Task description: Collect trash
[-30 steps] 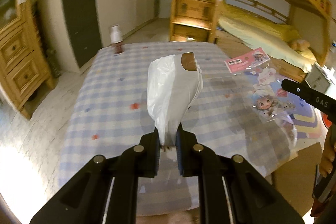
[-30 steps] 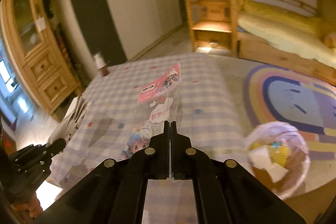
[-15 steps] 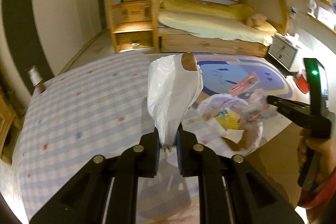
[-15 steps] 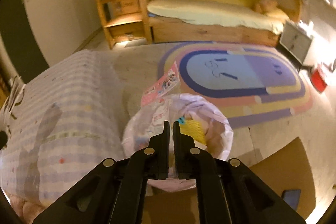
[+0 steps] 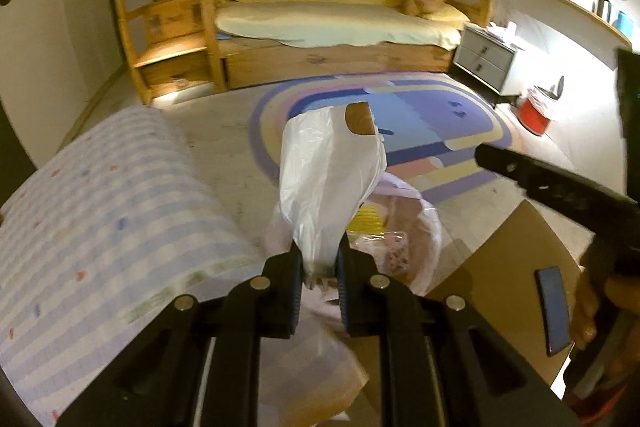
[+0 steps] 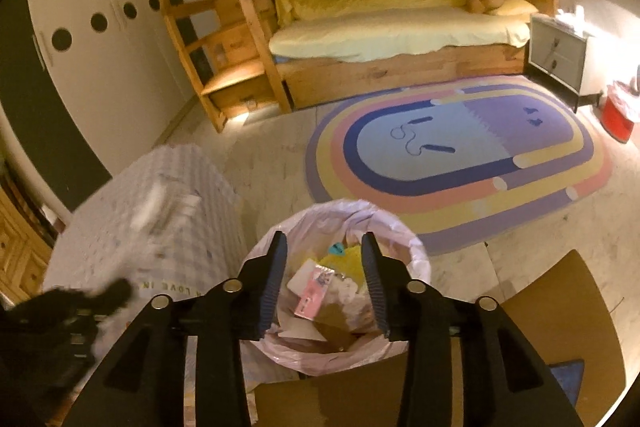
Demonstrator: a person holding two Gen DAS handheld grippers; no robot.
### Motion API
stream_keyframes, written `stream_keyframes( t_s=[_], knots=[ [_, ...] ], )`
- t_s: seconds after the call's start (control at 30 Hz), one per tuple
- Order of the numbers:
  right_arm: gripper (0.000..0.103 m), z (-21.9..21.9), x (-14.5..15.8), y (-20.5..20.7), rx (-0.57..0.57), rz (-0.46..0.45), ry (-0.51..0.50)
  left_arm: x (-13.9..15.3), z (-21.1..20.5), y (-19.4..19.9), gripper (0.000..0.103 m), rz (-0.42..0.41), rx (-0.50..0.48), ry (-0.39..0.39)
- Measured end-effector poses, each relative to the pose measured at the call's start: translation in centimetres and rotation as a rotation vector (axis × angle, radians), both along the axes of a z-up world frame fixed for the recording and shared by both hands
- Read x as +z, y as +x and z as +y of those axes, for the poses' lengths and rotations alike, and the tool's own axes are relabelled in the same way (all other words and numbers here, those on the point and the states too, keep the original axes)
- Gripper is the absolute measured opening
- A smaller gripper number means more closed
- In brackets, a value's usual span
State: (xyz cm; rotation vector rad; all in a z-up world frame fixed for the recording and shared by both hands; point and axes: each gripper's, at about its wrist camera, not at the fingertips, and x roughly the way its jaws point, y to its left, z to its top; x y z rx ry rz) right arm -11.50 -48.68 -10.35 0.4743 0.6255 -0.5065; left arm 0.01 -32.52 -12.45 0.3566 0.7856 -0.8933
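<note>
My left gripper (image 5: 318, 269) is shut on the bottom of a crumpled white plastic bag (image 5: 328, 171), which stands up above the jaws. Just beyond and below it is the trash bin with a pink liner (image 6: 418, 247), holding paper scraps and yellow bits. My right gripper (image 6: 323, 243) hangs over the bin's mouth with its jaws opening and nothing between them. The pink printed wrapper (image 6: 314, 291) lies loose inside the bin below them. In the left wrist view the right gripper (image 5: 496, 159) reaches in from the right, held by a hand (image 5: 588, 311).
The table with the blue checked cloth (image 5: 100, 219) stands left of the bin. A brown cardboard sheet (image 6: 560, 307) lies on the floor at the right, with a dark phone (image 5: 554, 311) on it. Beyond are a colourful rug (image 6: 460, 163), a bunk bed, a nightstand and a red bucket (image 6: 618, 115).
Both grippers swung from over the table to the bin. The right gripper, shut on the wrapper before, has opened, and the wrapper now lies in the bin. The left keeps hold of the bag.
</note>
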Motion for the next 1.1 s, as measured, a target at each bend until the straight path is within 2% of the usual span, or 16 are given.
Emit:
stream_keyframes(
  t_s=[0.07, 0.1, 0.17, 0.2, 0.23, 0.3, 0.4, 0.43, 0.57, 0.63, 0.87, 1.0, 1.1],
  knots=[
    [0.048, -0.4, 0.6, -0.6, -0.017, -0.016, -0.001, -0.2, -1.4, 0.0, 0.014, 0.009, -0.02, -0.002],
    [0.05, -0.6, 0.9, -1.0, -0.024, -0.025, 0.002, -0.3, -1.9, 0.1, 0.018, 0.011, -0.029, -0.002],
    [0.055, -0.8, 1.3, -1.6, -0.037, -0.039, 0.002, -0.4, -3.4, 0.5, 0.036, 0.017, -0.049, -0.006],
    [0.056, -0.9, 1.6, -2.0, -0.048, -0.047, 0.0, -0.5, -3.9, 0.7, 0.053, 0.021, -0.052, -0.008],
    [0.058, -1.0, 1.8, -2.1, -0.051, -0.05, -0.001, -0.5, -4.1, 0.8, 0.062, 0.019, -0.049, -0.01],
    [0.061, -1.0, 2.1, -2.6, -0.055, -0.057, -0.001, -0.3, -4.2, 1.0, 0.069, 0.02, -0.049, -0.016],
    [0.066, -0.2, 3.1, -3.1, -0.041, -0.067, -0.005, 0.8, -3.1, 1.0, 0.075, 0.005, -0.038, -0.029],
    [0.069, -0.1, 3.3, -3.3, -0.036, -0.068, -0.004, 1.2, -2.4, 0.9, 0.08, -0.011, -0.024, -0.031],
    [0.086, 2.1, 4.7, -3.7, 0.02, -0.068, -0.006, 3.1, 1.4, 0.6, 0.088, -0.038, 0.046, -0.042],
    [0.089, 3.8, 5.4, -3.5, 0.073, -0.068, 0.011, 4.2, 4.0, 0.4, 0.095, -0.047, 0.089, -0.05],
    [0.093, 11.4, 8.7, -2.6, 0.27, -0.046, 0.006, 8.5, 14.0, -1.5, 0.096, -0.114, 0.329, 0.047],
    [0.094, 17.1, 11.0, -2.4, 0.406, -0.016, -0.052, 10.8, 20.2, -3.3, 0.096, -0.132, 0.472, 0.072],
    [0.095, 20.6, 12.3, -2.7, 0.466, 0.0, -0.117, 12.1, 24.5, -4.3, 0.096, -0.127, 0.566, 0.066]
  ],
)
